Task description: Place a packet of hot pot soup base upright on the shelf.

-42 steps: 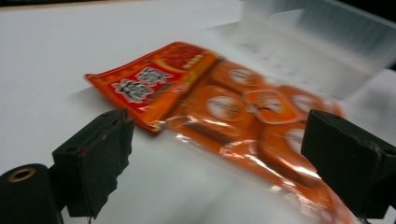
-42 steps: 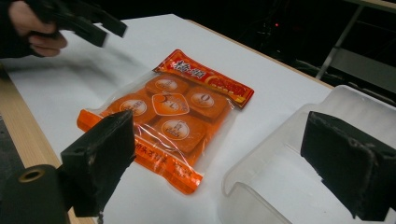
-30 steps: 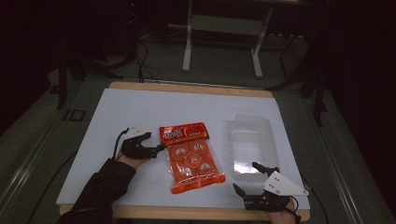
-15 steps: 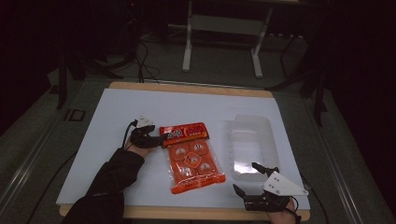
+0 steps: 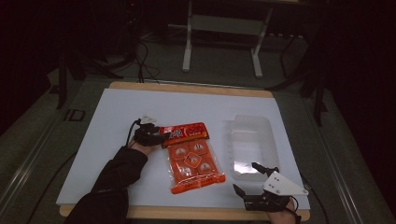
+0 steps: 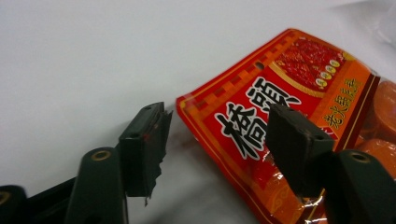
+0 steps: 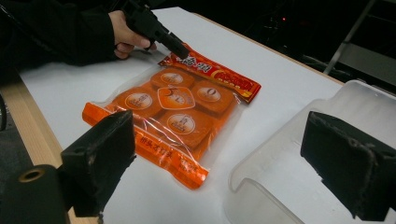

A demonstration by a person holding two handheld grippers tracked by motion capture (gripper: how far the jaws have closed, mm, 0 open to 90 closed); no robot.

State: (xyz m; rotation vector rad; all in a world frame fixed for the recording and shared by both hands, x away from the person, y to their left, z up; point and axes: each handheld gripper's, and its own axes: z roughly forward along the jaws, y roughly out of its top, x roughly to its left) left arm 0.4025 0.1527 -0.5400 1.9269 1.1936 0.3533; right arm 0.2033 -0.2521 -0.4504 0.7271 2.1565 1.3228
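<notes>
My left tongs (image 5: 161,136) have slid in from nine o'clock to the orange snack packet (image 5: 192,156), their jaws just closing, half narrowed astride its red header corner, pads not pressing yet. The packet lies flat mid-counter (image 5: 116,116), holding round cakes. At three o'clock sits a clear tub (image 5: 268,140), nothing inside. My right tongs (image 5: 252,179) hover wide at five o'clock, near the counter's front edge.

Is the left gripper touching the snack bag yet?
Cannot tell. In the left gripper view the left gripper straddles the snack bag corner, its jaws just closing; one jaw overlaps the bag, the other shows a gap.
</notes>
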